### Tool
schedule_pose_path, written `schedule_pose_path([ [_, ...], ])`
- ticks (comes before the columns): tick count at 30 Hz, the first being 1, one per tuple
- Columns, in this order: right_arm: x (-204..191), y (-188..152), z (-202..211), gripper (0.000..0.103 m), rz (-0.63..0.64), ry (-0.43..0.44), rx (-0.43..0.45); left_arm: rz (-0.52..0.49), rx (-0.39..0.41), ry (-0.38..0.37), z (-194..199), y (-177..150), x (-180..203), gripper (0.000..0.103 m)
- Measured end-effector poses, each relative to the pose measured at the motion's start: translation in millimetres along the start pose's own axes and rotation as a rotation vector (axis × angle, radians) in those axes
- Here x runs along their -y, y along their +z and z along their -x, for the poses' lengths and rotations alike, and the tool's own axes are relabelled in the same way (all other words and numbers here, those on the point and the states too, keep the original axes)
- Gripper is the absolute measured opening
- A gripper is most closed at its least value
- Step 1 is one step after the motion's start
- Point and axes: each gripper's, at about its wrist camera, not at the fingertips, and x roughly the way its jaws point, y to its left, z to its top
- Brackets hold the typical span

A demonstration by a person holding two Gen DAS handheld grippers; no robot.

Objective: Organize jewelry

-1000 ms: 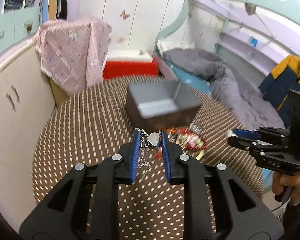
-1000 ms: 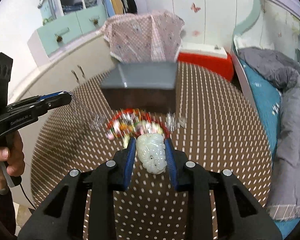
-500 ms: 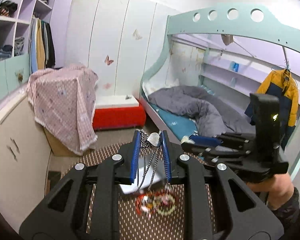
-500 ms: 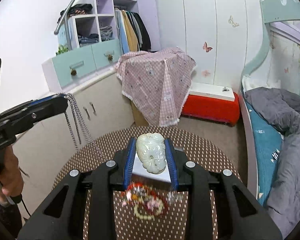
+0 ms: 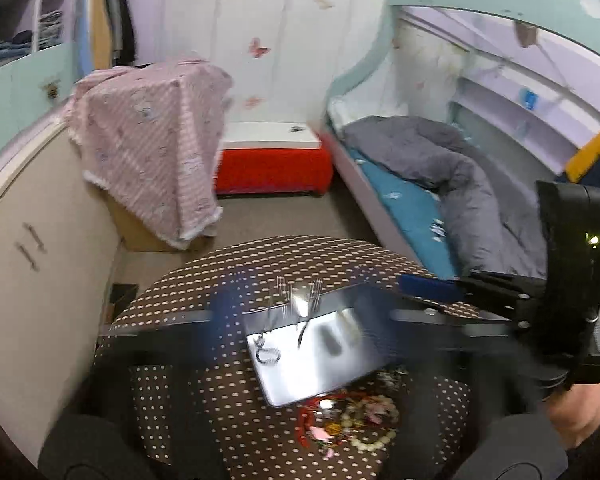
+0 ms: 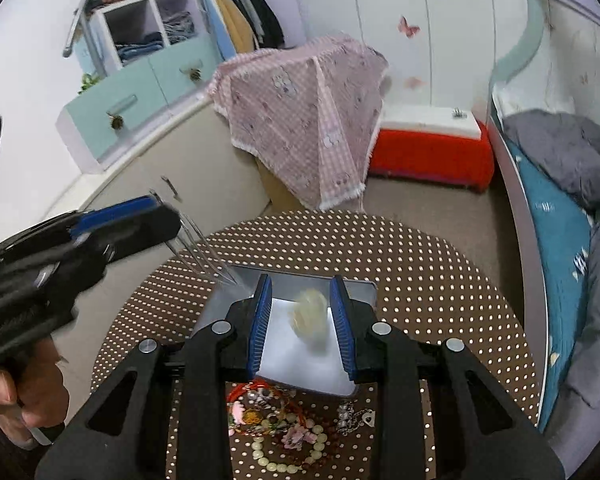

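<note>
**Left wrist view.** The picture is heavily smeared by motion. The left gripper point(image 5: 304, 320) reads as spread: its 2 finger smears lie far apart, 1 on each side of the grey box point(image 5: 332, 376). The silver chain point(image 5: 268, 354) is partly coiled on the box floor, while its heart pendant point(image 5: 300, 305) hangs just above the box's far rim. Judgement: this is a release over the box, placed so the chain lands inside it. The right gripper point(image 5: 416, 298) hovers over the box's right edge. The bead pile point(image 5: 352, 412) lies on the dotted table point(image 5: 204, 400), touching the box's near wall (not yet sorted).

**Right wrist view.** The right gripper's jaws stand wide apart directly above the box. The pale carved pendant point(image 6: 310, 316) is blurred between the 2 blue pads point(image 6: 260, 320) and touches neither, so it is judged to be dropping into the box. The left gripper sits beyond the box's left rim, with chain streaks running from its tip to that rim. From this side, its jaw gap cannot be read.
</note>
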Motion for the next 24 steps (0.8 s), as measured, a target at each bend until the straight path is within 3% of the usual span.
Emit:
schedule_pose_path([
  [2,3,-1,3,0.090,-0.010,-0.024,0.022,0.019,0.036,0.017,9,-1,-7,0.094],
  [3,5,-2,6,0.095,-0.014,-0.044,0.036,0.024,0.033,0.027,11,0,-9,0.094],
  [11,14,-6,33,0.095,-0.092,-0.086,0.086,0.064,0.089,0.138,55,-15,-21,0.094],
  [24,-28,-33,134,0.095,-0.014,-0.116,0.248,0.100,0.196,0.217,149,-54,-10,0.095],
])
